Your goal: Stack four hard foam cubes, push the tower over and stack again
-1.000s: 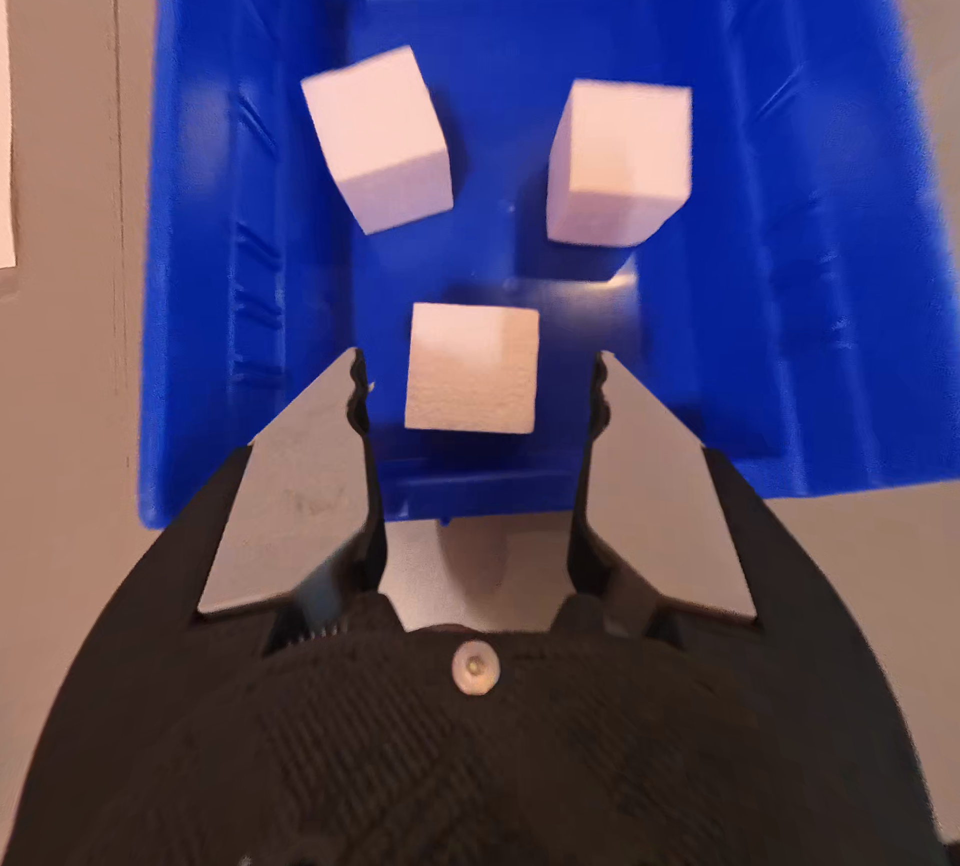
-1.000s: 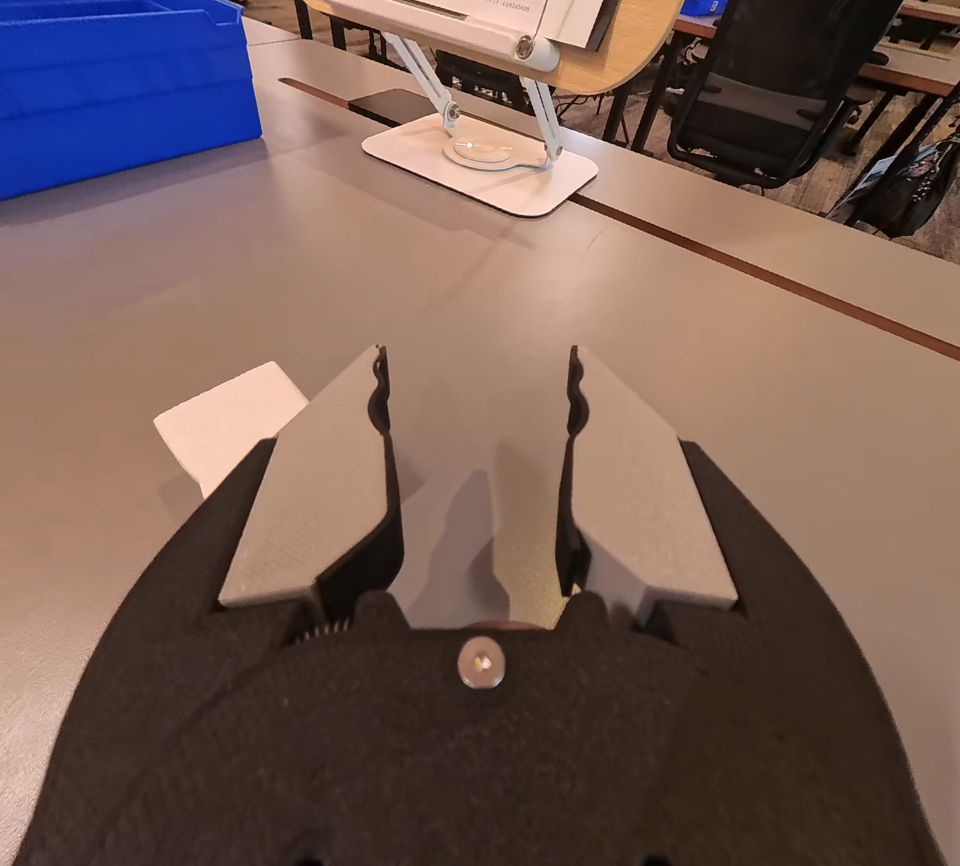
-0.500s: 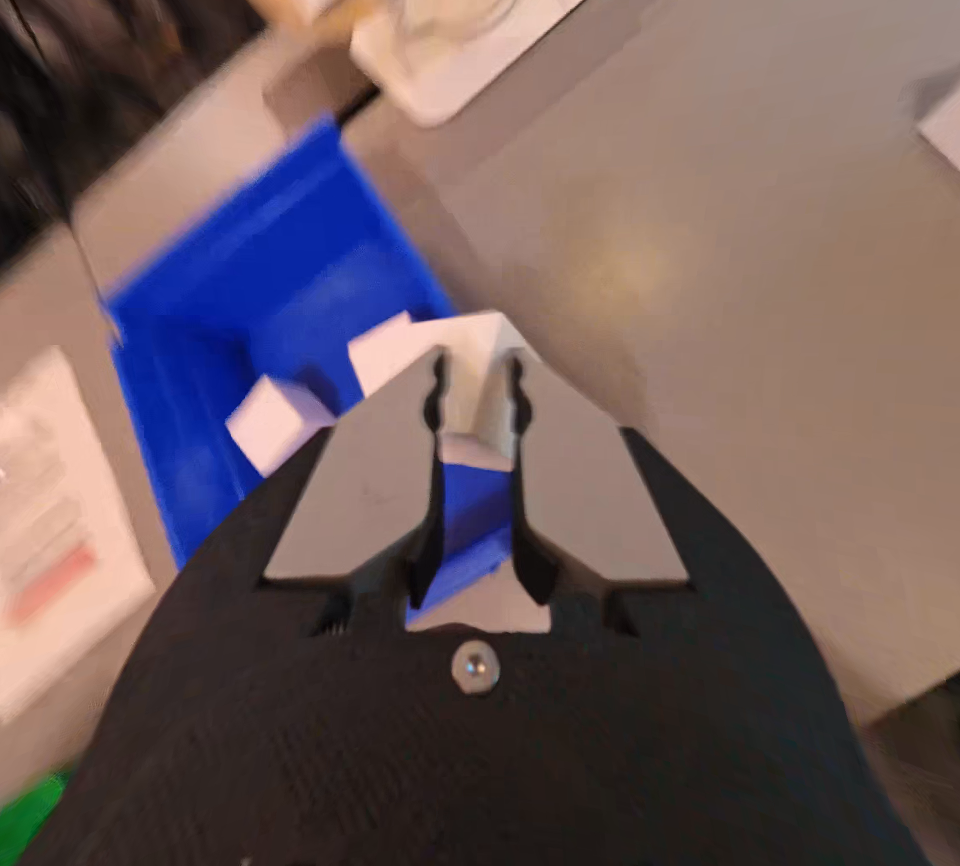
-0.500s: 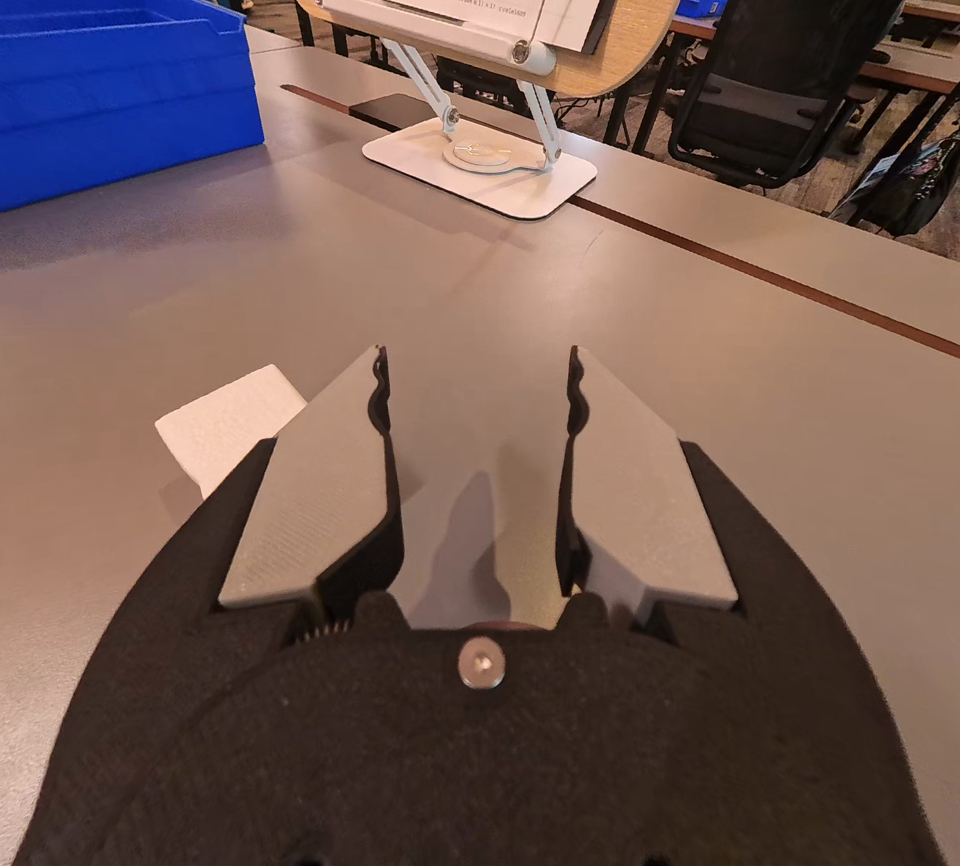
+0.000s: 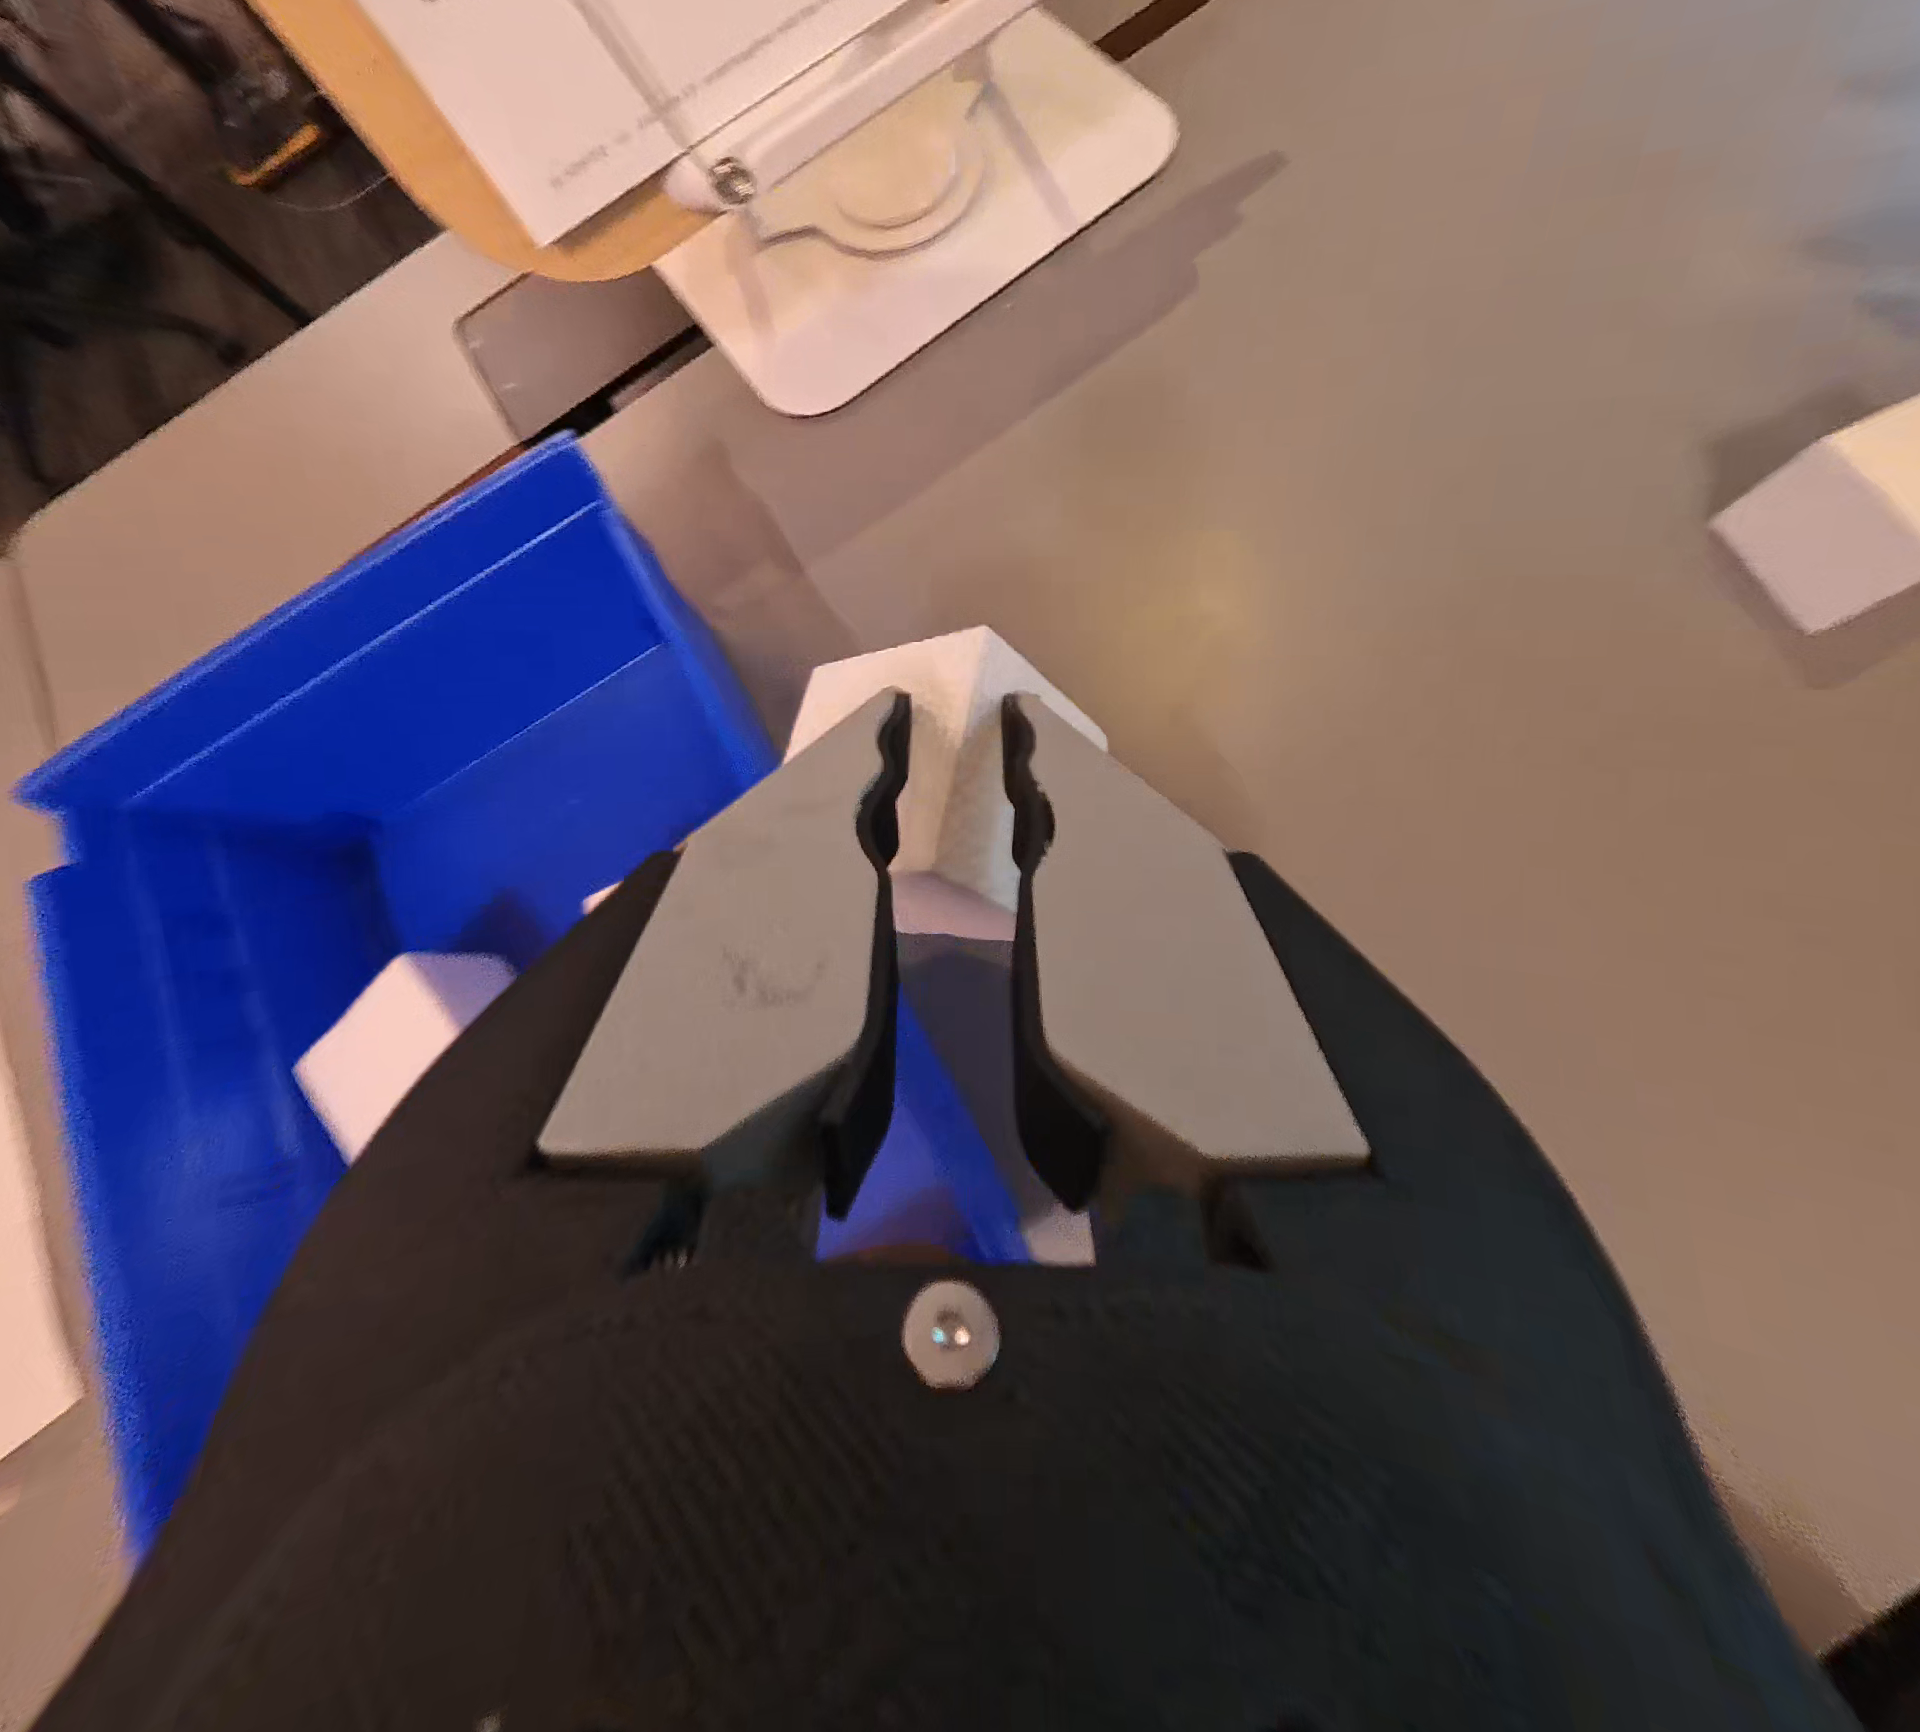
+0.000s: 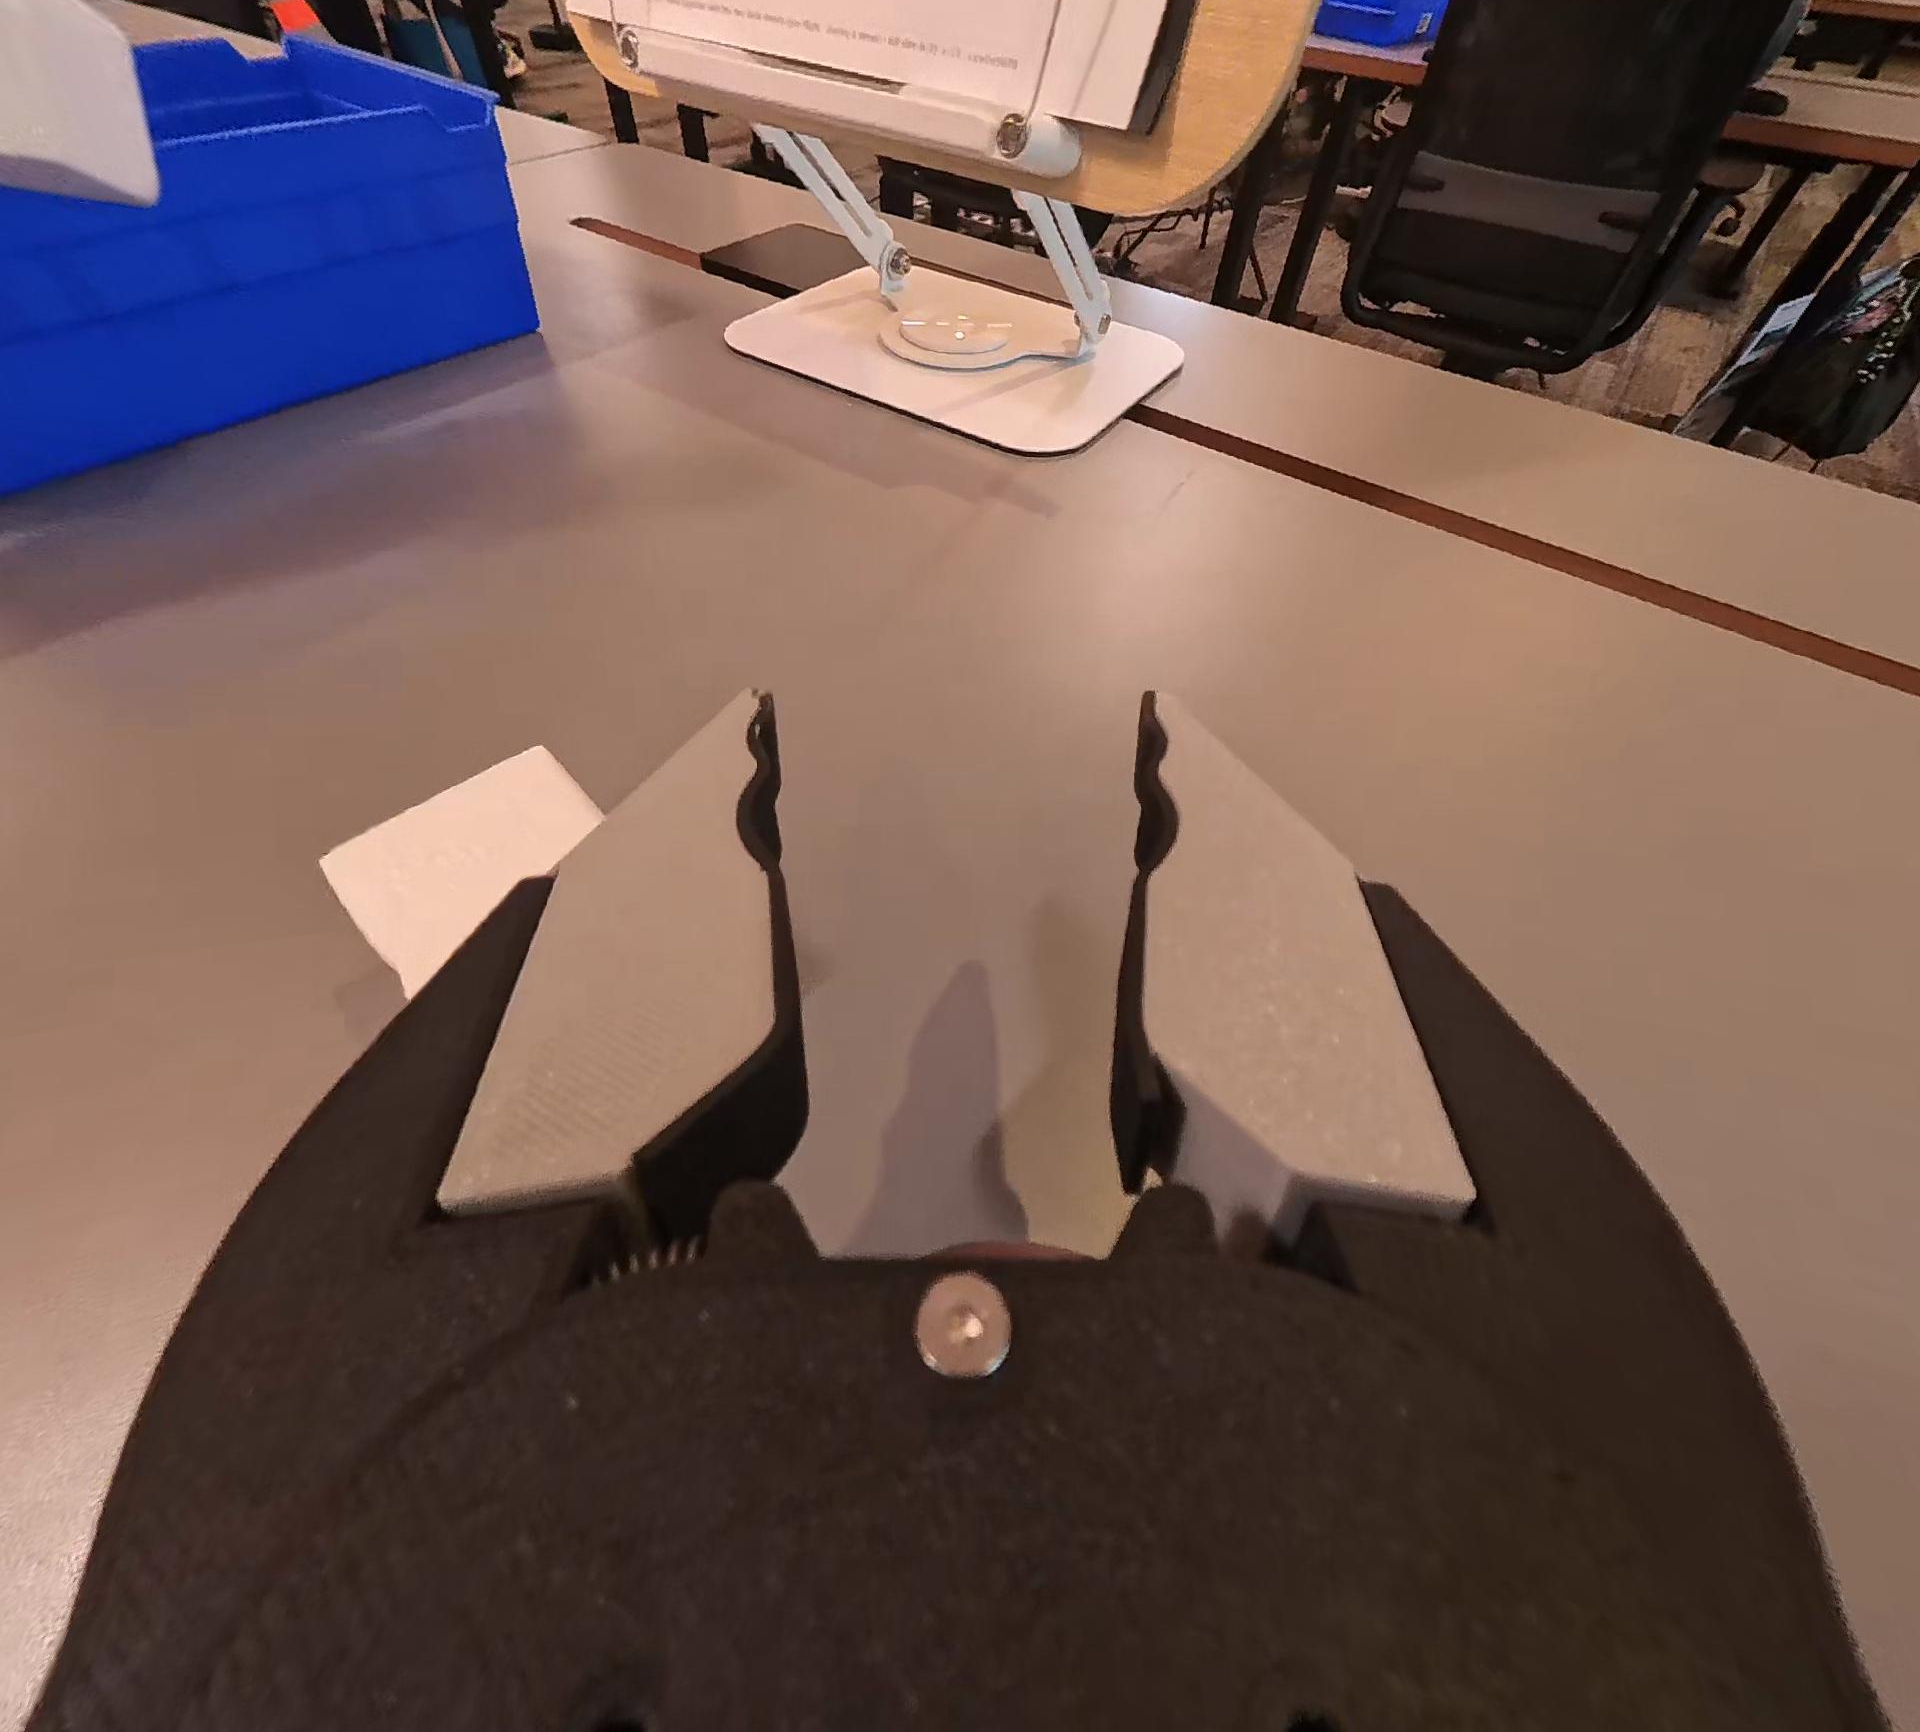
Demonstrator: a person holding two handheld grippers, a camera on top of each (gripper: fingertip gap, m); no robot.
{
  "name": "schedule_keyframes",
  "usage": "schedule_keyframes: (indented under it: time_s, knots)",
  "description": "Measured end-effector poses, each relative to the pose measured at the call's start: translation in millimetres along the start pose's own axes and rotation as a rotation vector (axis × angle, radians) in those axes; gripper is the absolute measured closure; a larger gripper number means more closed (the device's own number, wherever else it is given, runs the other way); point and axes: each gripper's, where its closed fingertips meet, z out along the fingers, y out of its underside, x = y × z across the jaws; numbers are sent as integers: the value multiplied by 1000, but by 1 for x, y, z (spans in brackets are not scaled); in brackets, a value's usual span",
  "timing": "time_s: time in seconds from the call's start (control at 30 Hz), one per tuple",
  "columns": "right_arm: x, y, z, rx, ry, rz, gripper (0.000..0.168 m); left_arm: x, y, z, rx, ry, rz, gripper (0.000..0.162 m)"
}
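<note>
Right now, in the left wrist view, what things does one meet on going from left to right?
Blue bin → loose cube inside it → left tongs shut on a cube → another cube on the grey table at the right edge.

Foam cube [image 5: 971,789] matt, grainy; blue bin [image 5: 312,809] glossy plastic; table [image 6: 1039,602] smooth, satin grey.

The left tool [image 5: 951,726] is covering most of the white cube [image 5: 961,695] it is clamping, and part of another cube [image 5: 400,1038] in the blue bin [image 5: 312,747]. A third cube [image 5: 1839,539] is running off the right edge. The right tool [image 6: 951,726] is hiding part of a cube [image 6: 457,851] on the counter [image 6: 1039,591].
</note>
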Motion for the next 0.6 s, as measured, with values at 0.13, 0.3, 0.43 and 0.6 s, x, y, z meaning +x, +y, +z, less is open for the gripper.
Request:
schedule_keyframes:
  time_s: [0.13, 0.3, 0.43, 0.6]
  knots:
    - [-2, 2, 1, -11, 8, -30, 101, 47, -16, 5, 79, 177, 32, 146]
    - [0, 5, 1, -18, 12, -18, 101, 132, -35, 19, 160, 409, 120, 146]
    - [0, 6, 1, -20, 9, -12, 102, 188, -29, 44, 167, 524, 190, 146]
    - [-2, 2, 0, -8, 3, -12, 102, 213, -4, 66, 101, 595, 209, 134]
